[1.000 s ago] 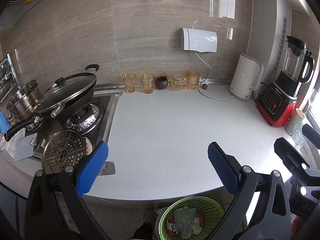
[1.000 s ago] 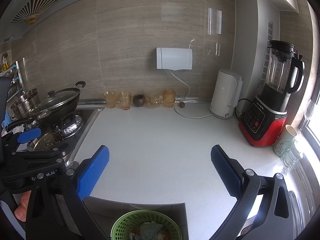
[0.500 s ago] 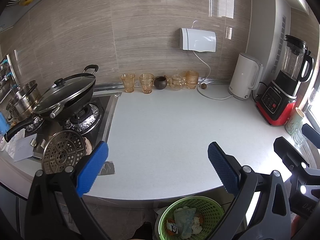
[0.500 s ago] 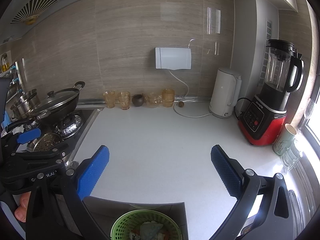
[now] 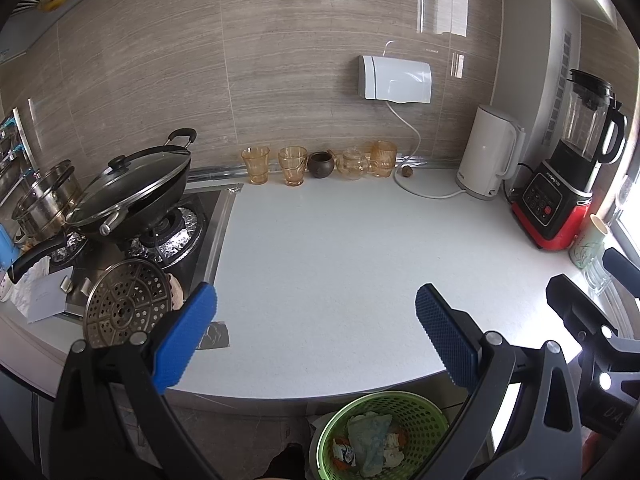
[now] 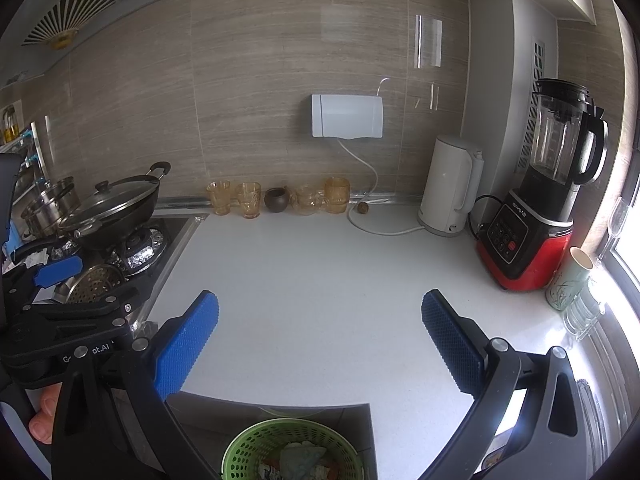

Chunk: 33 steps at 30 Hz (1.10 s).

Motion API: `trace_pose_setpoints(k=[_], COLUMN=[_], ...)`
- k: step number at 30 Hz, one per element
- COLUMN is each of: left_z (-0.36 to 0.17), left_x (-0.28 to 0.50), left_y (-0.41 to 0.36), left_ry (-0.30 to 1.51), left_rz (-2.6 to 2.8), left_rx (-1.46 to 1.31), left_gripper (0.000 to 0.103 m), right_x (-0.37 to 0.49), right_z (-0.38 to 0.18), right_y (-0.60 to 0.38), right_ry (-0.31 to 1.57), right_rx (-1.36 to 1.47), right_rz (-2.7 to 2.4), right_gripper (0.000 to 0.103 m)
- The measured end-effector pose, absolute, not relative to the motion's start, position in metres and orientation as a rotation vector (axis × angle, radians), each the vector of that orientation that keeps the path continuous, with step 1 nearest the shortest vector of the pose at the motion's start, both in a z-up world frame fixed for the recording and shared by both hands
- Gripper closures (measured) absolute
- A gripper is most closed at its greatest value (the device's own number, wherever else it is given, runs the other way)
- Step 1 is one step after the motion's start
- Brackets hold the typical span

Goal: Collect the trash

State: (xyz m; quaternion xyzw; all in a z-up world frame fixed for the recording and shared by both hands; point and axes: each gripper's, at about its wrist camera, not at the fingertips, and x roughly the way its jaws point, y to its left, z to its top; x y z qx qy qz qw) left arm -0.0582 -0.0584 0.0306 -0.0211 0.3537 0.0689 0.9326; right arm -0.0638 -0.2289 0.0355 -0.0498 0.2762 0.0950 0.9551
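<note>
A green perforated basket (image 5: 424, 412) stands on the floor below the counter's front edge, holding crumpled paper and wrappers (image 5: 370, 436). It also shows in the right wrist view (image 6: 248, 446). My left gripper (image 5: 316, 336) is open and empty, held above the white counter (image 5: 328, 256) near its front edge. My right gripper (image 6: 320, 340) is open and empty too, to the right of the left one. Each gripper shows at the edge of the other's view. A small grey scrap (image 5: 214, 336) lies on the counter by the left finger.
A stove with a lidded black wok (image 5: 132, 196), a steel pot (image 5: 44, 200) and a steamer plate (image 5: 126, 304) is at the left. Amber glasses (image 5: 292, 164) line the back wall. A white kettle (image 5: 488, 156), a red blender (image 5: 560, 200) and a mug (image 5: 588, 242) stand at the right.
</note>
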Motion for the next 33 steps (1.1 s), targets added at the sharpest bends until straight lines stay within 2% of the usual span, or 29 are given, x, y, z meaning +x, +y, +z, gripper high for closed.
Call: trace_pose_setpoints(k=[24,33], left_z=[0.030,0.014], left_x=[-0.057,-0.031], left_y=[-0.052,-0.051], left_ry=[0.700,0.771], left_rz=[0.143,0.112], left_rx=[-0.046,-0.044], left_gripper=[0.008,0.008], right_x=[-0.060,-0.048], right_z=[0.029,0.015], right_y=[-0.227,-0.233], right_ry=[0.577,0.623], right_rx=[-0.088,-0.069], right_rz=[0.187,0.158], right_gripper=[0.002,0.002])
